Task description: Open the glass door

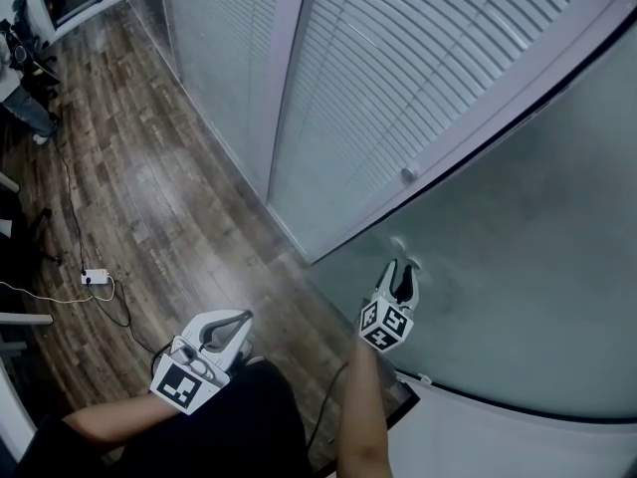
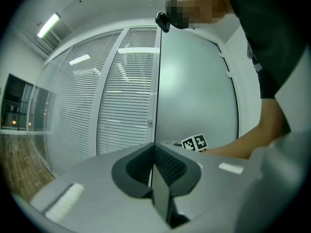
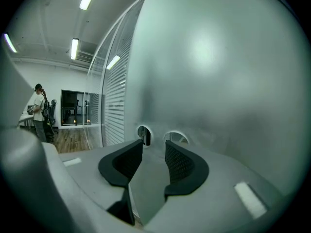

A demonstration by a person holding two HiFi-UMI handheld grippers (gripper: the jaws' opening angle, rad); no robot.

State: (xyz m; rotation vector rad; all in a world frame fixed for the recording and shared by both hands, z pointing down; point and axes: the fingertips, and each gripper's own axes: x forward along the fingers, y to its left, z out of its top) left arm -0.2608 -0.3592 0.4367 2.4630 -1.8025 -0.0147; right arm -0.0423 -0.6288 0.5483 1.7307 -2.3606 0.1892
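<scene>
The frosted glass door (image 1: 518, 257) fills the right of the head view, its dark edge running up to the right. My right gripper (image 1: 402, 267) points at the door close to that edge, jaws open with nothing between them. In the right gripper view the door (image 3: 209, 72) is very near, and two round holes (image 3: 144, 135) in it sit just beyond the open right gripper (image 3: 154, 145). My left gripper (image 1: 242, 319) hangs low at the left, shut and empty, away from the door. The left gripper (image 2: 154, 147) faces the door (image 2: 199, 96) from farther back.
Glass partitions with white blinds (image 1: 398, 78) stand left of the door, with a small round knob (image 1: 408, 174) on their frame. A power strip (image 1: 95, 277) and cables lie on the wooden floor (image 1: 149, 167). A person (image 3: 39, 110) stands far off.
</scene>
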